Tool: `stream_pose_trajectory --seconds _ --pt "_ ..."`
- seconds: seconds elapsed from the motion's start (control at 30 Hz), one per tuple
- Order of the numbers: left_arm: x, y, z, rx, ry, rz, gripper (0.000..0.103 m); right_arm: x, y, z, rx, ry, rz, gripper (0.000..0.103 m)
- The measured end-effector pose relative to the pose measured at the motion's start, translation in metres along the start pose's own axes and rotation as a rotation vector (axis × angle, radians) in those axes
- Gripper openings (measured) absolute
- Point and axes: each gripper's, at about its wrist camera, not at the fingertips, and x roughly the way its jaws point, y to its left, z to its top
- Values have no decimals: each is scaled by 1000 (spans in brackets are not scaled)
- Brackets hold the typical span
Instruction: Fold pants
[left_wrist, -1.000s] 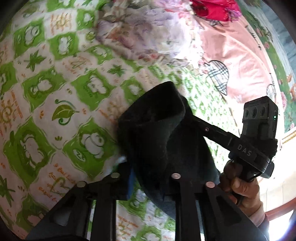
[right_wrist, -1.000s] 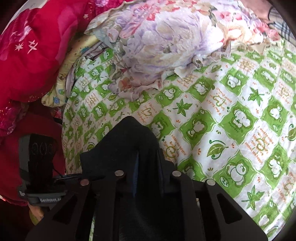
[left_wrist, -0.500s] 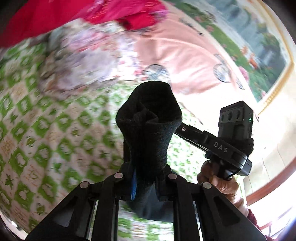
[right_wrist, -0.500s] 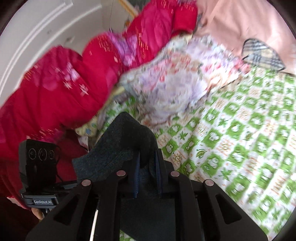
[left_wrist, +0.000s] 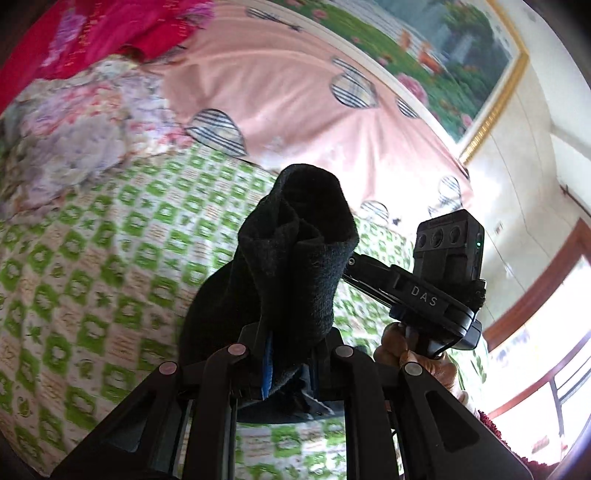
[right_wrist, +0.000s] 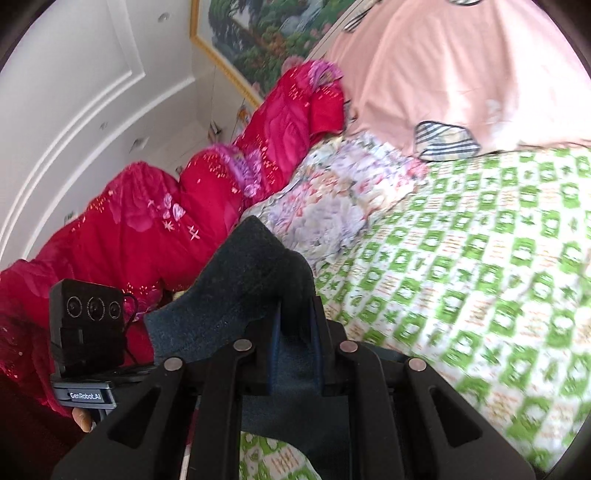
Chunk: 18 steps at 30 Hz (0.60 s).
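Note:
The dark pants (left_wrist: 295, 258) are bunched between my left gripper's (left_wrist: 288, 354) fingers, which are shut on the cloth and hold it up above the bed. In the right wrist view the same dark pants (right_wrist: 243, 280) are pinched in my right gripper (right_wrist: 295, 339), also shut on them. The cloth hangs between the two grippers. The right gripper's body shows in the left wrist view (left_wrist: 443, 273), and the left gripper's body in the right wrist view (right_wrist: 88, 325), close beside each other.
A green and white patterned bedsheet (right_wrist: 461, 277) covers the bed below. A floral quilt (right_wrist: 332, 199), a red blanket (right_wrist: 166, 221) and a pink cover (left_wrist: 295, 96) lie at the head. A framed picture (left_wrist: 443, 48) hangs on the wall.
Both grippers have risen and tilted up with the pants, lifting the cloth off the sheet. The views now show the wall and picture instead of mostly bed.

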Motion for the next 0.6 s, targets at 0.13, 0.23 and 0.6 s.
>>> stream_pose_trajectory --seconds 0.13,0.23,0.6 --pt "15 -28 -9 62 38 -20 14 -28 -13 -11 34 -37 -26 16" --pt "26 -42 -15 96 71 -31 14 -48 -26 -23 67 -63 -37 16" --pt "84 -76 -57 185 206 -31 14 -90 -80 -73 197 -94 -111 16"
